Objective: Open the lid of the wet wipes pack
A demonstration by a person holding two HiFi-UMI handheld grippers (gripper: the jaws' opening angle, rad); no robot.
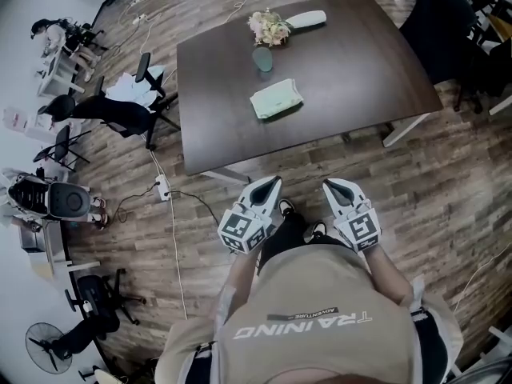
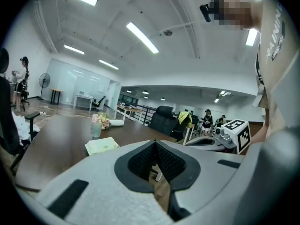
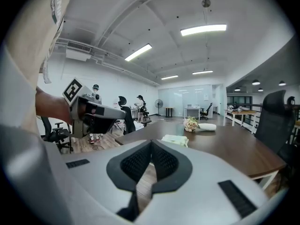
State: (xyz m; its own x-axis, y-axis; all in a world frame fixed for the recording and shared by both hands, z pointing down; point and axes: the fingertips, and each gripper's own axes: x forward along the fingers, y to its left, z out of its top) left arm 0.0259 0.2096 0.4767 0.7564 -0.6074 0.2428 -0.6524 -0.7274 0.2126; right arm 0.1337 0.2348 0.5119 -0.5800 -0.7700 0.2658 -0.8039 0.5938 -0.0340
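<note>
Bright, even light from ceiling strip lamps point(image 3: 203, 29) above the table point(image 1: 352, 78), which shows a faint sheen. Fisheye bending curves all edges; corners fall dark.

The wet wipes pack point(image 1: 277, 99) lies on the tabletop point(image 1: 360, 78). Just behind the pack stands a cup point(image 1: 262, 59), and farther behind it lie flowers point(image 1: 269, 27). Well left of the pack, on the floor, stands an office chair point(image 1: 112, 115).

Bare tabletop point(image 1: 224, 126) lies open around the wipes pack point(image 1: 277, 100); only a cup point(image 1: 262, 58) and flowers point(image 1: 269, 26) stand at its 12 o'clock.
</note>
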